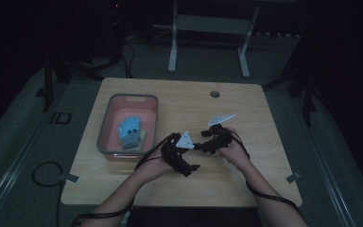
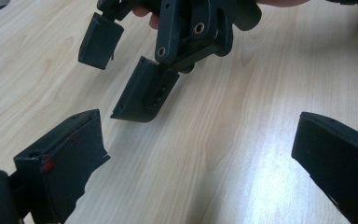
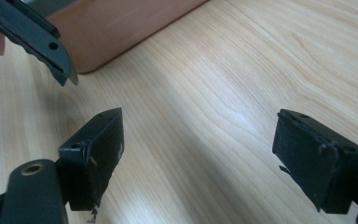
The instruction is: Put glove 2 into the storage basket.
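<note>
Two claws, left claw (image 1: pixel 192 166) and right claw (image 1: pixel 199 145), gape wide and empty mid-frame above the counter (image 1: pixel 246 109); a glove (image 1: pixel 130 131) lies in the tray (image 1: pixel 105 124) at left.

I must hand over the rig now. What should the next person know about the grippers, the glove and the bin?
Left gripper: open, holds nothing, above the table near its front middle.
Right gripper: open, holds nothing, close to the left one and facing it.
Blue glove: lies inside the pink bin at the table's left side.
Done: the glove appears placed in the bin.
Left: nothing else to pick shows on the table; probably rest the grippers.
</note>
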